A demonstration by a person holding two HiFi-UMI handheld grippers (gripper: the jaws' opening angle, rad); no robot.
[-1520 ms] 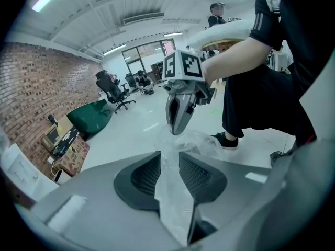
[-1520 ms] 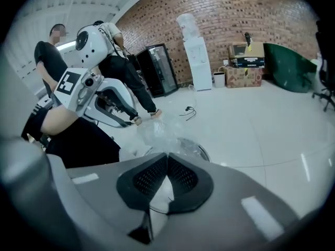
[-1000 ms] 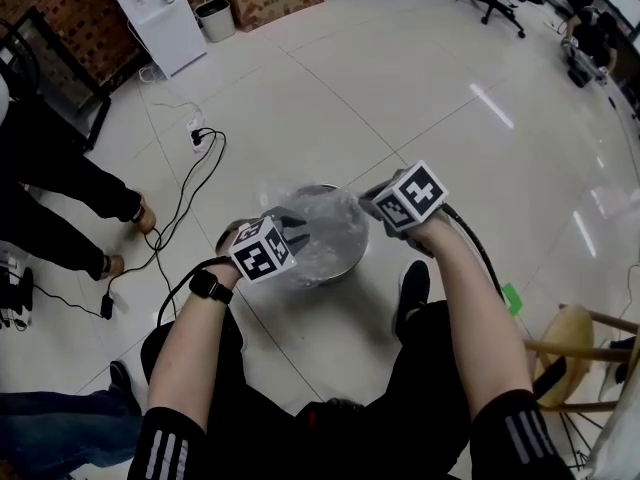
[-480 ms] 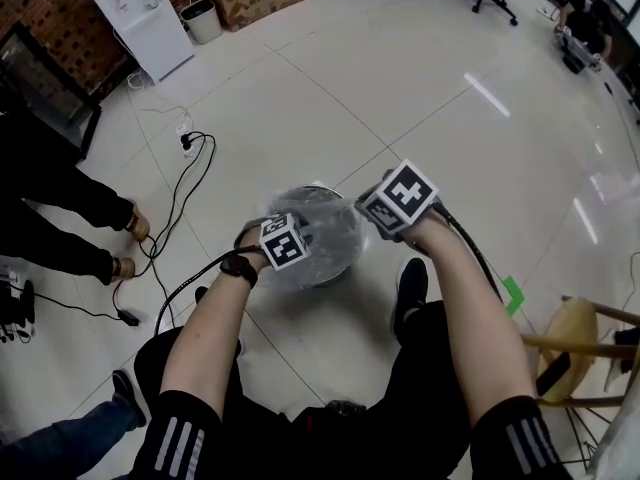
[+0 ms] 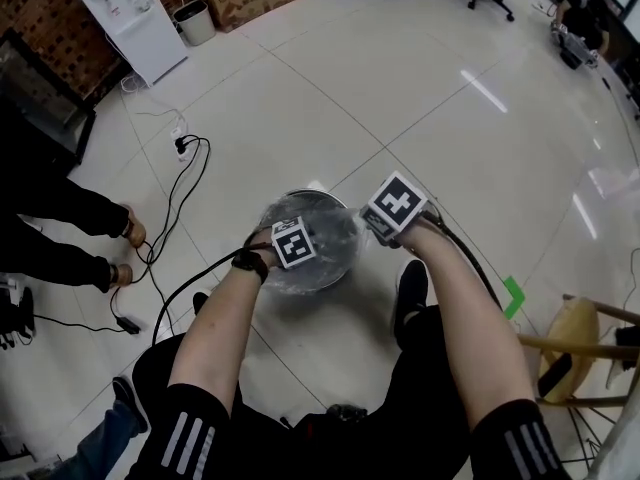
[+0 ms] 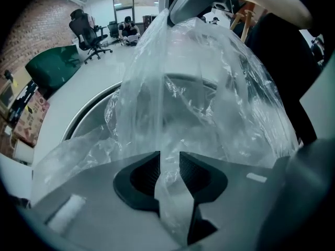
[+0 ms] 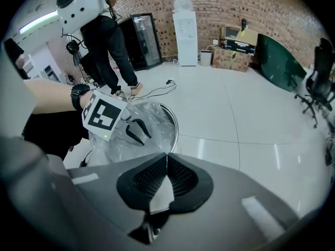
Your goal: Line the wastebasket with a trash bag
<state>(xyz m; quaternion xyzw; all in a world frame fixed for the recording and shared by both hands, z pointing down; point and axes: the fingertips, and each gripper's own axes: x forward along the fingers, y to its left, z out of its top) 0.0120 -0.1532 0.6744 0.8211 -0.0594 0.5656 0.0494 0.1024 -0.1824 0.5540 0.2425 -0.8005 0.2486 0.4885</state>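
A round metal wastebasket [image 5: 305,195] stands on the tiled floor just ahead of my feet. A clear trash bag [image 5: 336,236] is bunched over and inside it. My left gripper [image 5: 295,246] points steeply down into the basket's mouth. In the left gripper view its jaws [image 6: 168,156] stand apart, with a strip of bag film [image 6: 209,88] running loosely between them. My right gripper [image 5: 393,211] hangs over the basket's right rim. Its jaws [image 7: 167,158] are shut on a sliver of the bag. From the right gripper view I see the left gripper [image 7: 137,132] above the lined basket [image 7: 174,122].
Black cables [image 5: 180,203] and a power strip [image 5: 180,146] lie on the floor to the left. Beside them are a standing person's legs [image 5: 70,208]. A wooden stool [image 5: 585,338] stands at the right, with a green tape mark [image 5: 512,295] near it. A white water dispenser [image 5: 125,13] is far back.
Both hands have come down toward the basket, the left one farther. The left gripper now sits over the basket's mouth, and the bag has sunk with it.
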